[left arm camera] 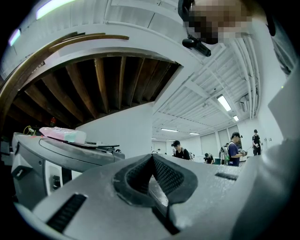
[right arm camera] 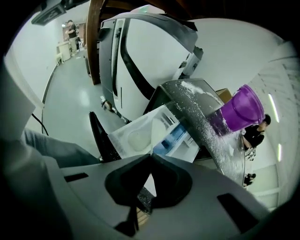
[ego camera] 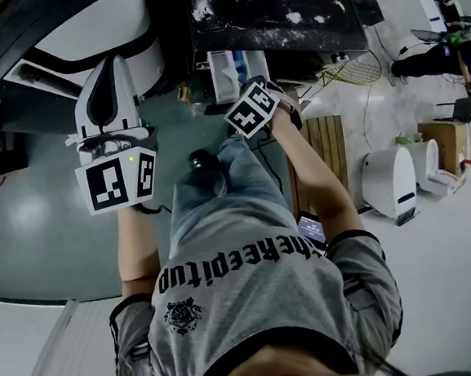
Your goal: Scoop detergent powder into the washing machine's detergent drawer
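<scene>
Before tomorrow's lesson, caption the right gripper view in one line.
Shut right gripper facing the open detergent drawer by a powder-dusted ledge and purple cup.

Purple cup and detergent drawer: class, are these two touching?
Apart. The right gripper view shows the purple cup standing on the powder-dusted dark top, the detergent drawer jutting out below it.
</scene>
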A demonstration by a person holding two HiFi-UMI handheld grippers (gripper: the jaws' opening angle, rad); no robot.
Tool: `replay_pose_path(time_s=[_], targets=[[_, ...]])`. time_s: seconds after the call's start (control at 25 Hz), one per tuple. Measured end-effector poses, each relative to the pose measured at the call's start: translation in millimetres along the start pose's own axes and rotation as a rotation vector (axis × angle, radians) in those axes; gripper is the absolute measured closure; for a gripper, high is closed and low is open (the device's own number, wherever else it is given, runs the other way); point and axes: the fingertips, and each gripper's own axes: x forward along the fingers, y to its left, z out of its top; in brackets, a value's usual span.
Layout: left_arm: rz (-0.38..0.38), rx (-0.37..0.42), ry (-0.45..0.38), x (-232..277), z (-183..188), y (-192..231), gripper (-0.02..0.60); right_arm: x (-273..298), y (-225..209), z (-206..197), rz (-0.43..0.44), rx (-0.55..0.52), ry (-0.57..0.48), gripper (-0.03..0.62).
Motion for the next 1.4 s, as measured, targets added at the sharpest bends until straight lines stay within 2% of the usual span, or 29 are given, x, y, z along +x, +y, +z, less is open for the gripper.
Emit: replay_pose_path(time_s=[0.4,1.12,1.4], targets=[[-0.003,-0.001,0.002,1,0,-1,0.578,0,-1,-1,-0.131,-0.221,0.022,0.589],[0.002,-0.009,0.005,3,-2,-2,0.578,2,-9,-8,-0.207,-0.348,0.035,0.589],[-0.001,-0.012,0.007,4,-4,-3,0.578,3,-11,-10,-0.252,-0.429,0.050,0.589]])
